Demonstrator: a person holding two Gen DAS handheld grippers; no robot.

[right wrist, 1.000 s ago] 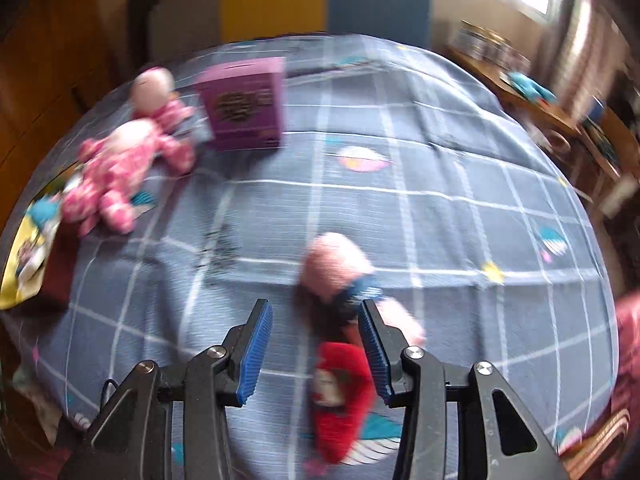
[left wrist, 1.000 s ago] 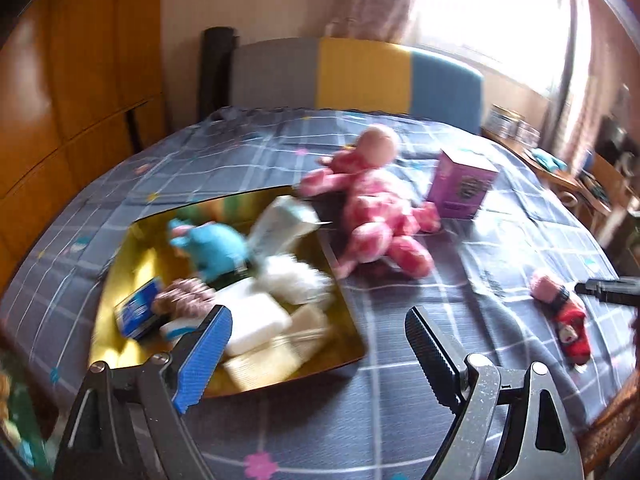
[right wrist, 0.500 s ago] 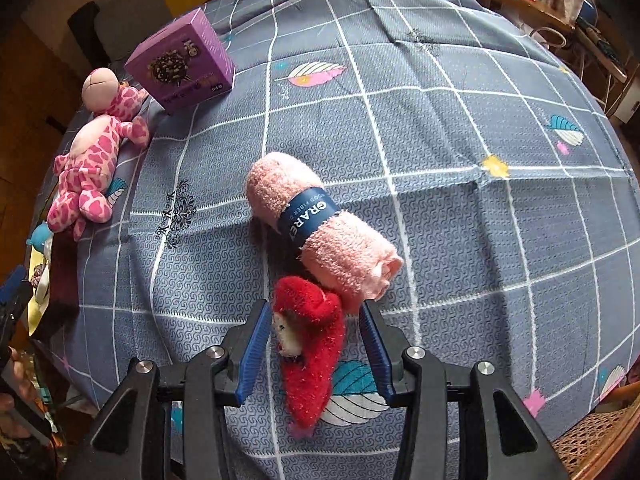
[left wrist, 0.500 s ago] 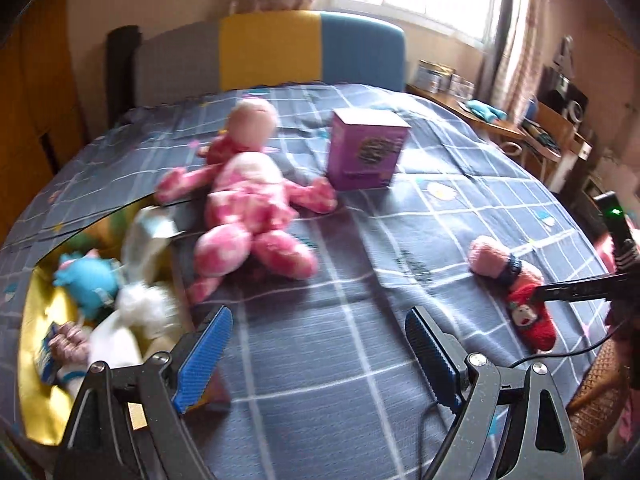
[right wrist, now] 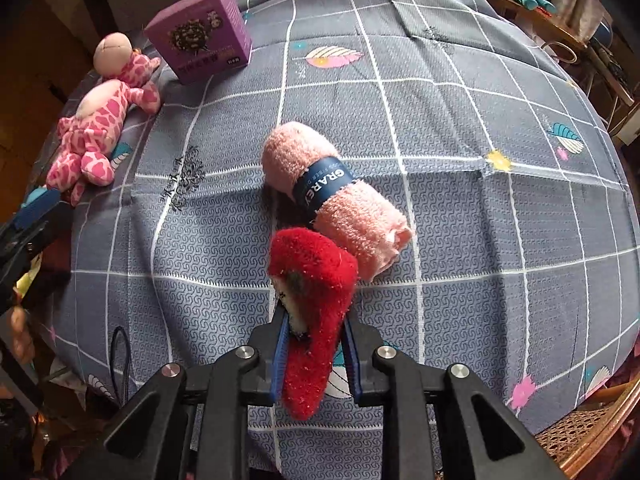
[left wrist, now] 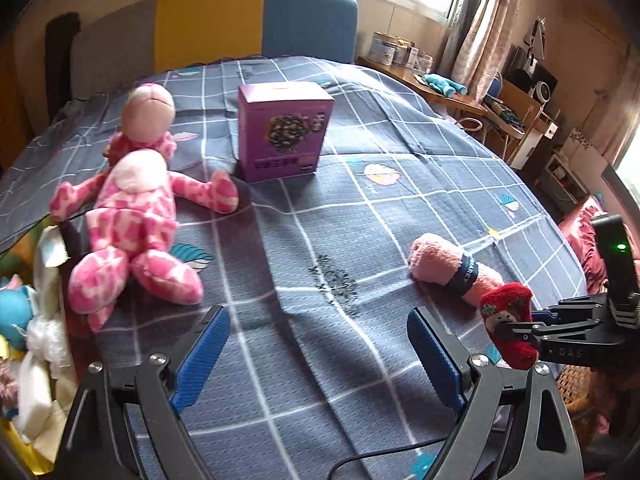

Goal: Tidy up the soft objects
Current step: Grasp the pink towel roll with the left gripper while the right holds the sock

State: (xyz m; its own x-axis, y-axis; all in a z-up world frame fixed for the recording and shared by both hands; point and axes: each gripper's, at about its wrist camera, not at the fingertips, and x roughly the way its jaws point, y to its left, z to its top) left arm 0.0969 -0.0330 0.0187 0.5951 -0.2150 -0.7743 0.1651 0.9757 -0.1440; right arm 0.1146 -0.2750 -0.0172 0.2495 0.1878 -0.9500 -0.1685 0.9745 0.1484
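Observation:
My right gripper (right wrist: 316,336) is shut on a red fuzzy sock (right wrist: 316,276) and holds it just above the blue checked cloth; it also shows in the left wrist view (left wrist: 508,332). A rolled pink towel (right wrist: 336,196) with a dark band lies just beyond the sock, also visible in the left wrist view (left wrist: 452,270). A pink spotted plush doll (left wrist: 132,208) lies at the left. My left gripper (left wrist: 316,352) is open and empty over bare cloth.
A purple box (left wrist: 284,132) stands behind the doll. A yellow tray (left wrist: 24,436) with several soft items sits at the far left edge. A yellow and blue chair back (left wrist: 256,20) is at the table's far side. The table edge (right wrist: 580,440) drops off at the near right.
My right gripper has closed on the red sock and lifted it off the cloth. My left gripper has swung right, away from the tray, still open.

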